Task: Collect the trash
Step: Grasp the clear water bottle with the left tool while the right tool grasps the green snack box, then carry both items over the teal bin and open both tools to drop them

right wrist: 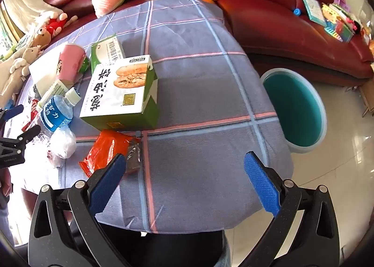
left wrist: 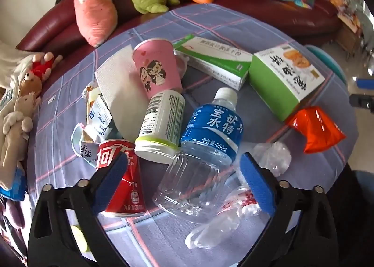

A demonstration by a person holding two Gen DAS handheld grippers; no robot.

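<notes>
1. Trash litters a checked cloth table (right wrist: pixel 191 93): a clear ribbed water bottle (left wrist: pixel 205 145), a red can (left wrist: pixel 124 173), a pink paper cup (left wrist: pixel 156 68).
2. Left gripper (left wrist: pixel 184 171) hovers above the bottle, blue-padded fingers spread apart.
3. Right gripper (right wrist: pixel 184 173) is likewise spread wide, near a round teal bin (right wrist: pixel 294 110).

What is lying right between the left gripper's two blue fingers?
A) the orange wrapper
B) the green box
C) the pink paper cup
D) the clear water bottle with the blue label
D: in the left wrist view, the water bottle lies with its clear base between the open left gripper fingers, white cap pointing away, while the red can sits beside the other finger.
</notes>
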